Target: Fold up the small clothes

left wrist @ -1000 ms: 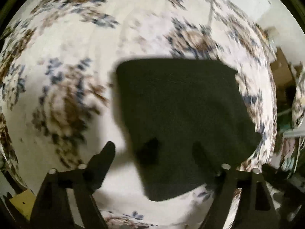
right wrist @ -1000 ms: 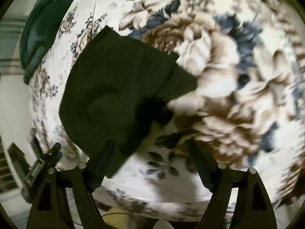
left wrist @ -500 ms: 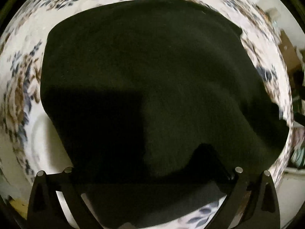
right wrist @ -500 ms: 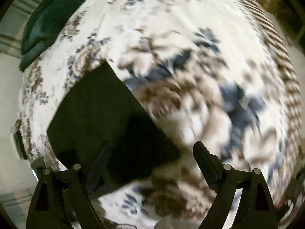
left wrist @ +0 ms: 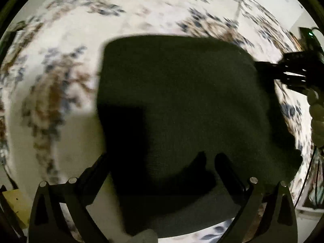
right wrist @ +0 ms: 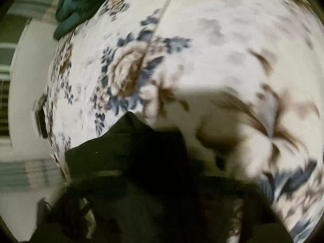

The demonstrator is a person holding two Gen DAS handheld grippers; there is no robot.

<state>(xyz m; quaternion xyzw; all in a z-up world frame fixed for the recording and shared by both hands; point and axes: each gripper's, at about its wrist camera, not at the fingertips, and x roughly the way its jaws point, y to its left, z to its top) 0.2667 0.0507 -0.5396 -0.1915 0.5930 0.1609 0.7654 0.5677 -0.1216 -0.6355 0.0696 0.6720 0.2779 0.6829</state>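
A folded dark green cloth [left wrist: 182, 105] lies flat on the floral bedspread [left wrist: 60, 64]. My left gripper [left wrist: 160, 166] is open and hovers over the cloth's near edge, one finger on each side of its lower part. The right gripper [left wrist: 291, 75] shows at the cloth's right edge in the left wrist view, with a gloved hand behind it. In the right wrist view the cloth [right wrist: 129, 154] fills the lower middle, and the right gripper's own fingers are lost in dark blur, so I cannot tell how its jaws stand.
A teal garment [right wrist: 79, 2] lies at the far edge of the bed [right wrist: 222, 40]. The bed's left edge drops to a pale floor [right wrist: 26, 77]. A yellow object [left wrist: 14, 202] sits at lower left in the left wrist view.
The left gripper has drawn back from the cloth, which looks smaller again. The right gripper has swung down close onto the cloth's edge; its view is now blurred and dark.
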